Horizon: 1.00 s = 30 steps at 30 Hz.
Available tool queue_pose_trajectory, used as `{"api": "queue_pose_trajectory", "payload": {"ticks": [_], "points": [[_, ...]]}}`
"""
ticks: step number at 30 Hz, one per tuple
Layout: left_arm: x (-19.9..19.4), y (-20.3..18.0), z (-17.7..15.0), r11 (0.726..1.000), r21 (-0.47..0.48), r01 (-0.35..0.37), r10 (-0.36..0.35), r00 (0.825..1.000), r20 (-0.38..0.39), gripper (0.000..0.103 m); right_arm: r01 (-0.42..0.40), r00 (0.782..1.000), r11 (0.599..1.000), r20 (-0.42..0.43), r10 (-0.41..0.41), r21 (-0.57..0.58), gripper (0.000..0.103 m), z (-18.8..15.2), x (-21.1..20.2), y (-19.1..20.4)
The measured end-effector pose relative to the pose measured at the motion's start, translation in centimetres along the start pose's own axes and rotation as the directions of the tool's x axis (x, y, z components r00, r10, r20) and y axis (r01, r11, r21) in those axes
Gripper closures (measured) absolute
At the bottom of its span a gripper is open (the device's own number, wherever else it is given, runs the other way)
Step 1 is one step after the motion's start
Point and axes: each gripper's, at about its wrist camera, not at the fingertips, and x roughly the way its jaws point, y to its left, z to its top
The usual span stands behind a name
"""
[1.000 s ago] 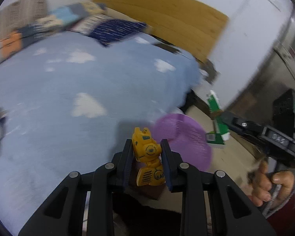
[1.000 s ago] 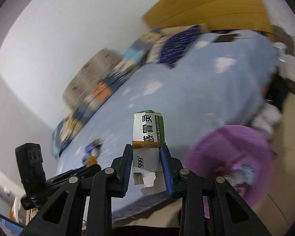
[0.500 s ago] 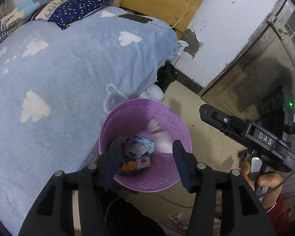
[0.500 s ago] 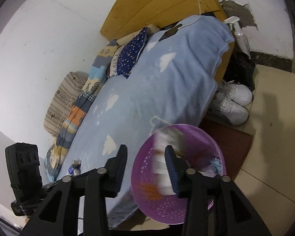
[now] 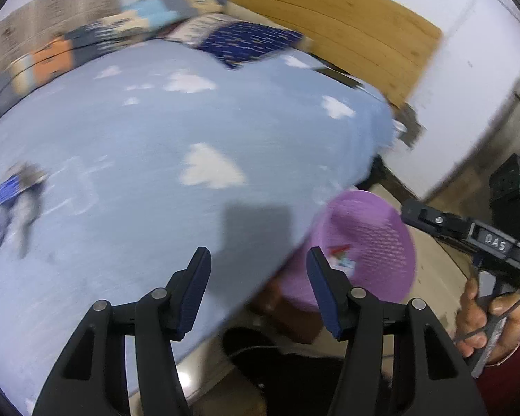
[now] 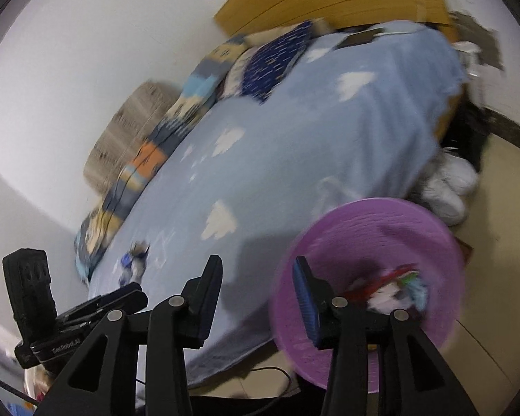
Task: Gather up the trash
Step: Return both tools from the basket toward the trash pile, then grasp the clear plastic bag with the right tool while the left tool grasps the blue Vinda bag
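The left gripper (image 5: 258,263), black with dark blue pads, stands with its jaws parted and nothing between them; they have just been opening, the last bit within the past half second. It hangs over the near edge of the bed, its right finger in front of the round purple perforated plastic basket (image 5: 381,242). The right gripper (image 6: 256,274), of the same make, has its jaws parted a little less wide, also empty, after opening within the past second. Its right finger overlaps the basket's near rim (image 6: 371,204) in the right wrist view.

The basket sits on the pale floor just beside the bed's side. Inside it lies a small heap of trash: crumpled wrappers in white, red and light blue (image 6: 395,286). A person's hand (image 5: 488,315) with a dark red sleeve grips the handle of the right gripper at the right of the left wrist view.

Further out on the light blue blanket with white cloud shapes (image 5: 156,145) lies a blurred blue and grey scrap of packaging (image 5: 14,197), well apart from the basket. Beyond the basket a pair of white shoes (image 6: 450,187) sits by the bed. At the far end are a dark blue dotted pillow (image 5: 249,41), a folded patchwork quilt (image 5: 97,38) and the curved wooden headboard (image 5: 329,24) against a white wall
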Motion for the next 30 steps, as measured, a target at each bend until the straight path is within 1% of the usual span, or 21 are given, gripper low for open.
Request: {"api": "queue_pose_trajectory", "payload": {"ticks": [4,5,8,11,12,13,15,16,17,18,19,20,21,22,24,27,28,30], "points": [[-2.7,6.7,-1.6,0.993,-0.089,-0.08,0.083,0.996,0.036,0.047,-0.035,0.998,0.995,-0.055,0.03,-0.088,0.059,-0.3,2.8,4.7],[-3.3,8.5,-2.0,0.988,-0.115,-0.099,0.105,0.993,0.045,0.046,-0.042,0.997,0.991,-0.071,0.034,-0.123,0.059,-0.4,3.7,6.5],[-5.2,13.9,-3.1,0.962,-0.212,-0.17,0.188,0.98,0.068,0.046,-0.065,0.993,0.981,-0.113,0.044,-0.182,0.057,-0.6,5.9,10.2],[-7.0,19.6,-4.2,0.919,-0.327,-0.219,0.261,0.961,0.09,0.046,-0.093,0.984,0.968,-0.173,0.053,-0.232,0.051,-1.1,8.7,14.2],[-7.6,21.8,-4.5,0.896,-0.365,-0.252,0.303,0.949,0.089,0.046,-0.098,0.98,0.963,-0.192,0.05,-0.251,0.051,-1.4,9.7,15.5],[-7.9,23.2,-4.7,0.881,-0.384,-0.276,0.33,0.941,0.081,0.046,-0.101,0.978,0.958,-0.206,0.045,-0.268,0.049,-1.7,10.5,16.5],[-8.6,26.2,-5.0,0.848,-0.42,-0.324,0.382,0.922,0.061,0.046,-0.101,0.97,0.936,-0.243,0.017,-0.338,0.048,-2.7,13.1,19.9],[-9.3,27.8,-5.1,0.824,-0.449,-0.347,0.41,0.911,0.05,0.046,-0.103,0.967,0.929,-0.255,0.009,-0.357,0.048,-3.1,14.1,20.9],[-10.1,29.3,-5.2,0.803,-0.486,-0.344,0.419,0.907,0.05,0.046,-0.11,0.96,0.919,-0.278,0.0,-0.379,0.048,-3.7,15.9,22.6],[-10.8,30.6,-5.2,0.79,-0.525,-0.317,0.407,0.911,0.062,0.046,-0.114,0.957,0.914,-0.291,-0.005,-0.389,0.048,-4.1,16.8,23.6],[-11.4,31.6,-5.3,0.781,-0.552,-0.292,0.395,0.916,0.074,0.046,-0.118,0.95,0.904,-0.312,-0.018,-0.41,0.048,-4.7,18.8,25.2],[-11.9,32.6,-5.4,0.766,-0.582,-0.274,0.39,0.917,0.082,0.046,-0.121,0.945,0.898,-0.326,-0.026,-0.423,0.048,-5.3,20.4,26.5],[-12.3,33.2,-5.5,0.753,-0.601,-0.268,0.394,0.915,0.085,0.045,-0.124,0.942,0.895,-0.334,-0.028,-0.427,0.048,-5.6,21.5,27.3],[-12.6,34.0,-5.6,0.739,-0.619,-0.264,0.4,0.912,0.089,0.045,-0.13,0.937,0.89,-0.347,-0.033,-0.436,0.048,-6.4,23.6,28.7],[-12.9,35.2,-5.6,0.721,-0.638,-0.27,0.414,0.906,0.085,0.044,-0.134,0.927,0.884,-0.372,-0.047,-0.447,0.048,-7.6,27.1,30.6],[-12.7,36.5,-5.9,0.7,-0.659,-0.274,0.423,0.903,0.074,0.043,-0.137,0.912,0.899,-0.407,-0.049,-0.415,0.048,-8.8,31.5,32.5],[-12.6,37.2,-6.1,0.691,-0.67,-0.271,0.419,0.906,0.066,0.043,-0.123,0.913,0.903,-0.404,-0.061,-0.412,0.048,-9.1,33.0,33.1],[-12.2,38.4,-6.4,0.679,-0.689,-0.253,0.4,0.915,0.058,0.043,-0.09,0.928,0.909,-0.366,-0.072,-0.407,0.048,-9.5,35.6,33.9]]}}
